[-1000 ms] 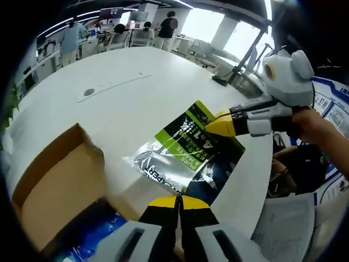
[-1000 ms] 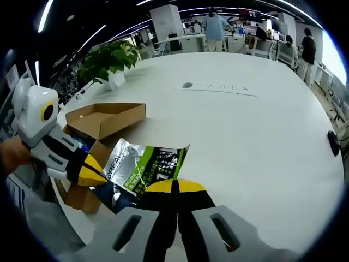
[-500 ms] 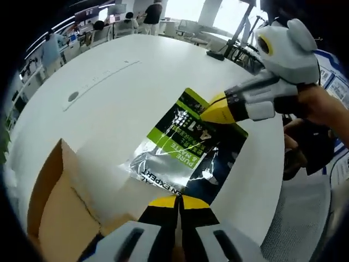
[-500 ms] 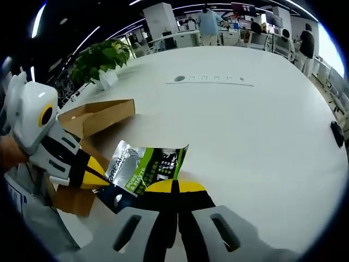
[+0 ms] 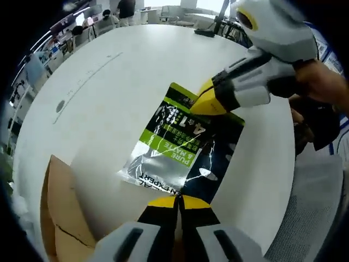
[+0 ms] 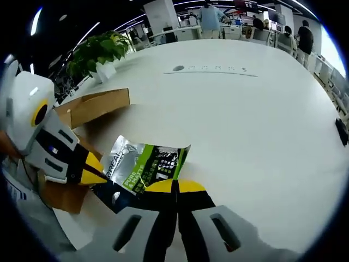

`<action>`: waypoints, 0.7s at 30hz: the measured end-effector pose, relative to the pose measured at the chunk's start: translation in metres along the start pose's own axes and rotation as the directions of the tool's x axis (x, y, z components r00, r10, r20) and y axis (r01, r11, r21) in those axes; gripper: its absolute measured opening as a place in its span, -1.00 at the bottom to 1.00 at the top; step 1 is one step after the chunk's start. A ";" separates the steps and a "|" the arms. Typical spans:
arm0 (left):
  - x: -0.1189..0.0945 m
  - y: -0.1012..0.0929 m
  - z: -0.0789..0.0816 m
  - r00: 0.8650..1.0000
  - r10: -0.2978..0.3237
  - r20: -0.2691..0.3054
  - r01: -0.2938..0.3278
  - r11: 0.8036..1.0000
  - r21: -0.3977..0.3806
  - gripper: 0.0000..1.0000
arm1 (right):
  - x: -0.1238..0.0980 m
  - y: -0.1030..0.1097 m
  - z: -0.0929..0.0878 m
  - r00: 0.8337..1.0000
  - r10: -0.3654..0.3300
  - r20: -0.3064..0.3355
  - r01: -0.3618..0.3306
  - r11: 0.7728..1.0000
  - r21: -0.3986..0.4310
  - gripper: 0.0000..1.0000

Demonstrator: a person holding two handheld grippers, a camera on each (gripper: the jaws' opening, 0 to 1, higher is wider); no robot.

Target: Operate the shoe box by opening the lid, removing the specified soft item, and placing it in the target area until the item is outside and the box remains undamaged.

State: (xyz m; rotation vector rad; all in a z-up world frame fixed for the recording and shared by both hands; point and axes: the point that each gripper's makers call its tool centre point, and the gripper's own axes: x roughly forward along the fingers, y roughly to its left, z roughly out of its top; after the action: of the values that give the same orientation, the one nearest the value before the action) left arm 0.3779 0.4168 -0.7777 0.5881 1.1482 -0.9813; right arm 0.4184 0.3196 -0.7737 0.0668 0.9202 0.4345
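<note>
A soft foil pouch (image 5: 180,150), green, silver and dark blue with white print, is held at both ends low over the white table (image 5: 109,93). My left gripper (image 5: 177,203) is shut on its near edge. My right gripper (image 5: 202,106) reaches in from the right, shut on the far edge. In the right gripper view the pouch (image 6: 143,168) lies between my right gripper (image 6: 175,188) and my left gripper (image 6: 100,176). The open cardboard shoe box (image 6: 90,109) stands beside the pouch, with its flap (image 5: 60,210) at the lower left. I cannot tell whether the pouch touches the table.
The round table (image 6: 245,120) stretches far beyond the pouch. A potted plant (image 6: 101,52) stands at its far left, and a small black object (image 6: 342,131) lies at the right edge. A mesh chair (image 5: 305,218) is beside the table. People (image 6: 210,16) stand at distant desks.
Both grippers have kept their hold on the pouch. The left gripper view has swung away from the box, so less cardboard shows and the blue thing inside is out of sight.
</note>
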 end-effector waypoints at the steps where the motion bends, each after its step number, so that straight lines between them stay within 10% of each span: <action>1: 0.000 0.001 -0.001 1.000 0.007 -0.007 -0.007 1.000 0.014 -0.98 | 0.000 0.001 -0.001 1.000 0.001 -0.002 -0.001 1.000 -0.003 -1.00; 8: 0.004 0.003 -0.006 0.997 0.058 -0.048 -0.051 0.989 0.135 -0.94 | 0.005 0.002 -0.003 1.000 -0.011 -0.013 0.010 0.998 -0.068 -1.00; 21: -0.001 0.003 -0.006 0.995 0.091 -0.051 -0.084 0.988 0.129 -0.70 | 0.002 -0.009 0.001 0.999 -0.051 0.003 0.051 0.991 -0.123 -0.90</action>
State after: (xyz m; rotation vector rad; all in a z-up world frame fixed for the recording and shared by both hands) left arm 0.3773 0.4239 -0.7788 0.7665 1.1057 -0.9718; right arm 0.4229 0.3126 -0.7766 -0.0693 0.8912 0.4426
